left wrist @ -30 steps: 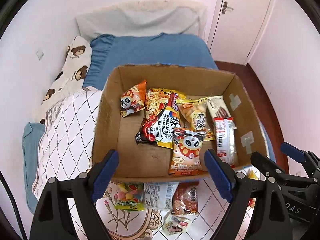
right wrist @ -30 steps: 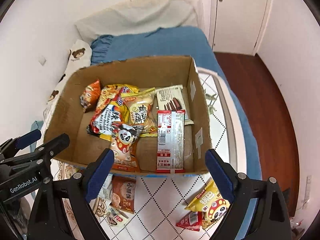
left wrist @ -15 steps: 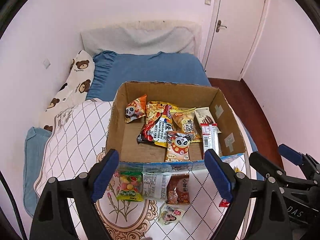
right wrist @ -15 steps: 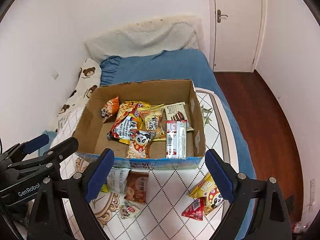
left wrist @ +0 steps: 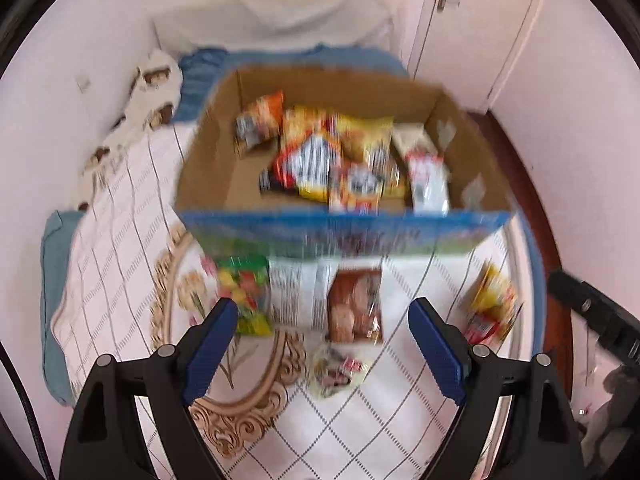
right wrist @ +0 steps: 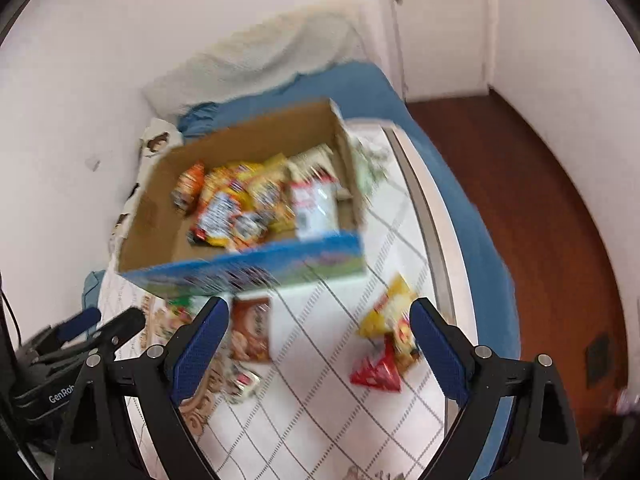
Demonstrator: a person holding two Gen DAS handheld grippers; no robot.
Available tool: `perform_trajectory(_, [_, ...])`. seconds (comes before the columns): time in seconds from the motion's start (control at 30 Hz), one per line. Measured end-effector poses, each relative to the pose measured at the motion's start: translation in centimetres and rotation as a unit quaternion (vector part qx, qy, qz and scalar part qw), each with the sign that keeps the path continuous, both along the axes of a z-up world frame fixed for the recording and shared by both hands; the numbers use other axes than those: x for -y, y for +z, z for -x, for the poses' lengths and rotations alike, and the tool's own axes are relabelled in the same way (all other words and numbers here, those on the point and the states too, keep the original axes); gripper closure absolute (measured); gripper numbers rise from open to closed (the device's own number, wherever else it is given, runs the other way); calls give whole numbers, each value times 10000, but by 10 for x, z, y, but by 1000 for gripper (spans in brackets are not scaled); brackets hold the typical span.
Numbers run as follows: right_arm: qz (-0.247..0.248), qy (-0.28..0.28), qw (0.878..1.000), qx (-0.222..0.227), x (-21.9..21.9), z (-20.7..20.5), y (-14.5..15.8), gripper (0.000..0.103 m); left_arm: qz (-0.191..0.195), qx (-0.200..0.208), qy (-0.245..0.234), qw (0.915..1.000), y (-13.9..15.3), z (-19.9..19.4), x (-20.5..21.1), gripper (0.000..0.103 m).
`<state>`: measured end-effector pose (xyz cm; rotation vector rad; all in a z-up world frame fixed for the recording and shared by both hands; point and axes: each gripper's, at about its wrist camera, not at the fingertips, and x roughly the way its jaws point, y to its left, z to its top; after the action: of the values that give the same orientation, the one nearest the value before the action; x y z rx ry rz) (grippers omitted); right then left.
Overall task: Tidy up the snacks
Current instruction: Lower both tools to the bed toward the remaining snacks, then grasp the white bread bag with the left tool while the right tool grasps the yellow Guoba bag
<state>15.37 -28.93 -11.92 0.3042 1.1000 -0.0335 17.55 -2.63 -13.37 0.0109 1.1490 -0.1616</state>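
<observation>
Two claws above a bed, snacks half sorted.
Left claw [left wrist: 322, 338] spread wide, empty; right claw [right wrist: 320, 336] empty, jaws closing. Cardboard box [left wrist: 208, 172] at 12 o'clock holds several blurred packets. Brown packet [left wrist: 354, 306] and green candy bag [left wrist: 246, 290] just before it; yellow packet [right wrist: 390, 310] at 3 o'clock.

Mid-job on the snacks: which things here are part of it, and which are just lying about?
Part of the job:
cardboard box, already holding packets
green candy bag
brown snack packet
small packet
yellow packet
red packet
left tool, right tool, both empty

Lying about:
bear-print pillow
blue bedsheet
door
</observation>
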Motion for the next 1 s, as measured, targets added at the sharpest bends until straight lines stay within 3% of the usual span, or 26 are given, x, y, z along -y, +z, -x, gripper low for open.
perform_trajectory(0.2, [-429,-619,9949,-664,43,13,-69,19,-37,-844,-36,9964,-63,3,-3,16])
perform_trajectory(0.3, [-368,-727,9942,-702,54,13,-87,19,-52,-1083,96,9941,-82,2,-10,16])
perform_trajectory(0.43, [260,-98,9969,-733,50,-10,-105,19,-132,-1150,255,9929,-92,-5,-21,16])
perform_trajectory(0.57, [637,562,9915,-991,40,-36,-129,19,-198,-1195,300,9922,-97,-15,-26,16])
perform_trajectory(0.73, [452,638,9895,-1219,40,-51,-151,24,-120,-1233,303,9918,-108,-35,-25,16])
perform_trajectory(0.87, [-163,357,9897,-1374,46,-49,-155,28,-39,-1386,257,9900,-122,-51,-18,16])
perform_trajectory(1.0, [-768,302,9832,-1630,41,-38,-162,31,-21,-1292,149,9915,-126,-58,-9,17])
